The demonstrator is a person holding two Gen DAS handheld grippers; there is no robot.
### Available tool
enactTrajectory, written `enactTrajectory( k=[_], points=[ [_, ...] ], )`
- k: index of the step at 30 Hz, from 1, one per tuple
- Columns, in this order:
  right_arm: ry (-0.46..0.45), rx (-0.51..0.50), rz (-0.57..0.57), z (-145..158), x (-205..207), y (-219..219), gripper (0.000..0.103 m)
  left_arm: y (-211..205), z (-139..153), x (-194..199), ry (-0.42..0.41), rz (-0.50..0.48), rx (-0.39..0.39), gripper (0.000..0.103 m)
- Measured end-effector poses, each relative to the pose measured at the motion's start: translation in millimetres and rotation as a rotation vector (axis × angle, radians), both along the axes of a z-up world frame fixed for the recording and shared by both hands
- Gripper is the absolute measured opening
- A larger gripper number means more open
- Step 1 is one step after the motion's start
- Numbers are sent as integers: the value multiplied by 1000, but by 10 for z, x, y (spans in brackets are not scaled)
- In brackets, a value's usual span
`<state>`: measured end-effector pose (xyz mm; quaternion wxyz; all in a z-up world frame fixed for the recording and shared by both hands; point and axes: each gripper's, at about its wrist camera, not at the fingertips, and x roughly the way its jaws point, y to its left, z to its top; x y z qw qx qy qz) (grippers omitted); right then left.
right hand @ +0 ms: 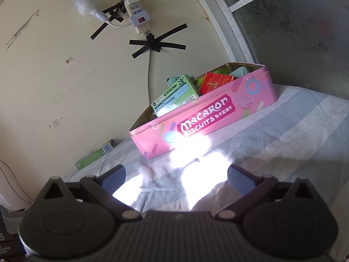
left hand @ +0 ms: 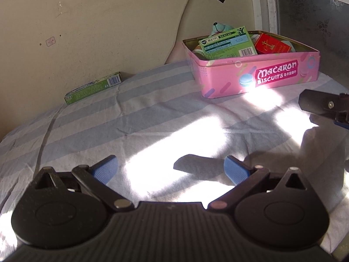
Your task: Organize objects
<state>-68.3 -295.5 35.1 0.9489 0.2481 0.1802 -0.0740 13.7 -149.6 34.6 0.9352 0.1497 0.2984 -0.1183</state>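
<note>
Left wrist: left gripper point(left hand: 171, 170) fingers wide apart, empty (above striped sheet point(left hand: 130, 118)) | right gripper point(right hand: 176, 180) same

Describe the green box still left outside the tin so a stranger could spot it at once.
Start at the pink tin on the striped bedsheet. Look left to the wall: a long green box lies flat on the sheet there. Unlike the green box propped in the tin, it lies alone, outside.

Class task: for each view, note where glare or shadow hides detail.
Left wrist view: sunlight burns out the striped bedsheet ahead of the open left gripper. Right wrist view: glare whitens the pink macaron biscuit tin lettering; the right gripper pads sit shaded.
</note>
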Motion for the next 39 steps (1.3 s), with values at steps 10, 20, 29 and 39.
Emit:
enactTrajectory(
  k=[10,20,29,39],
  points=[
    [-26,-197,295,478,1076,639,103,726,120,1054,31,146,-35,103],
    [78,-345,511,544,3677,1632,96,1816,320,3056,1,360,-99,103],
    [224,-43,394,-264,5019,1570,83,2024,-233,4012,119,389,-320,83],
    [295,-1,446,-364,4621,1545,72,1542,-260,3528,198,265,-446,76]
  ],
)
